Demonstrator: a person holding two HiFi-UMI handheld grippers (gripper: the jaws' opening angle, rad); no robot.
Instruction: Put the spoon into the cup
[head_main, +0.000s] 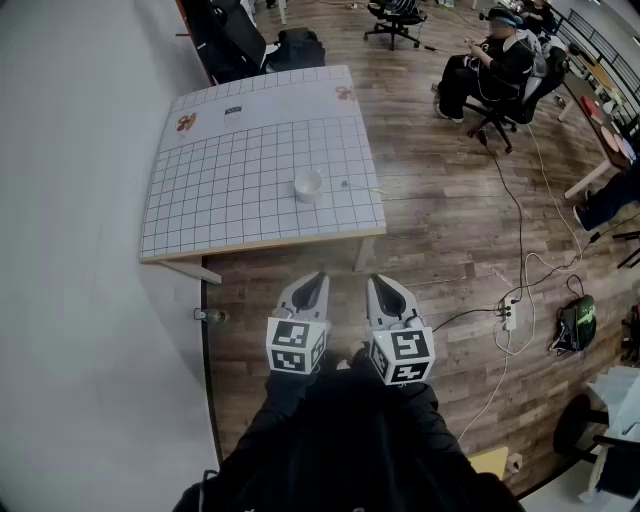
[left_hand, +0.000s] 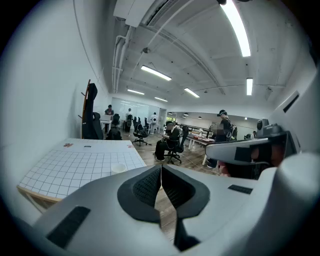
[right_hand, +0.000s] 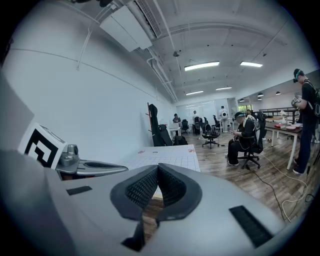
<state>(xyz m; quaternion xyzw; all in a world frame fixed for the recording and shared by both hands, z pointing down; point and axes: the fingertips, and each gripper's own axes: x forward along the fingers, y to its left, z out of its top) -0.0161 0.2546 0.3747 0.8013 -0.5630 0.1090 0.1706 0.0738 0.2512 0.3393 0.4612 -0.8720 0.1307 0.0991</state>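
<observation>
A small white cup (head_main: 308, 186) stands on the grid-patterned table (head_main: 230, 190), near its front right corner. The spoon (head_main: 358, 186) lies flat just right of the cup. My left gripper (head_main: 313, 284) and right gripper (head_main: 382, 286) hang side by side over the wooden floor, short of the table's near edge. Both are shut with nothing between their jaws. In the left gripper view the cup (left_hand: 118, 168) shows beyond the left gripper (left_hand: 161, 168) and its touching pads. The right gripper view shows the right gripper (right_hand: 158, 168) shut too, with the table (right_hand: 172, 156) ahead.
The table's near edge (head_main: 260, 248) runs between me and the cup. A white wall (head_main: 60, 250) lies to the left. Cables and a power strip (head_main: 509, 314) lie on the floor at right. A seated person (head_main: 495, 65) on an office chair is at the far right.
</observation>
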